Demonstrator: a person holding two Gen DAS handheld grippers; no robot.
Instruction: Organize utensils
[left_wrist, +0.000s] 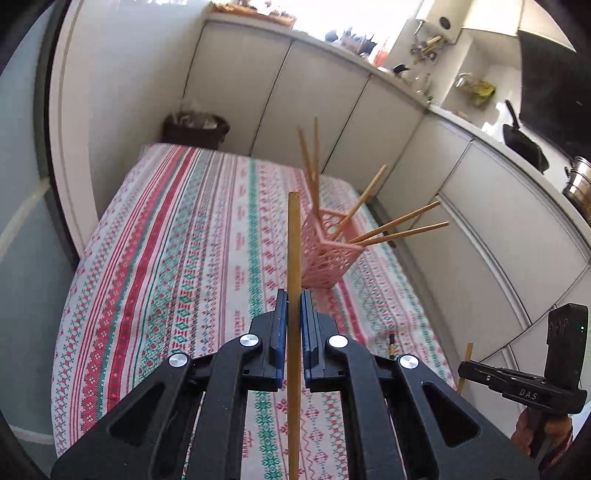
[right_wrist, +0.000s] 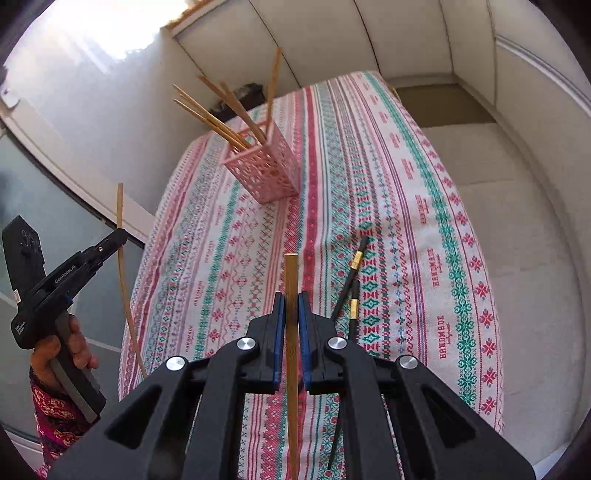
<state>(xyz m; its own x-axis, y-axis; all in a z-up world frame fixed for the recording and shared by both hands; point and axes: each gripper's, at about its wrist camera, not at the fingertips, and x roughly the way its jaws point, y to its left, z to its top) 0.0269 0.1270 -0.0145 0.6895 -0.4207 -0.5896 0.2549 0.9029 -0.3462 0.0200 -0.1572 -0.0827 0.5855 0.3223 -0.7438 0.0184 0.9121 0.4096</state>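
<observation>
About six bamboo chopsticks (right_wrist: 221, 118) already upright in pink holder (right_wrist: 264, 168) mid-table, w/ one more pinched in left gripper (left_wrist: 293, 306) and another in right gripper (right_wrist: 291, 306) — still leaving two black chopsticks (right_wrist: 351, 284) flat on cloth (right_wrist: 424, 221), so roughly 2/3 done.

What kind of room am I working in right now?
Most likely a home kitchen. A countertop runs over white cabinet doors and carries a black frying pan, a steel pot and jars. The work surface is a table under a patterned tablecloth, holding a pink utensil basket.
</observation>
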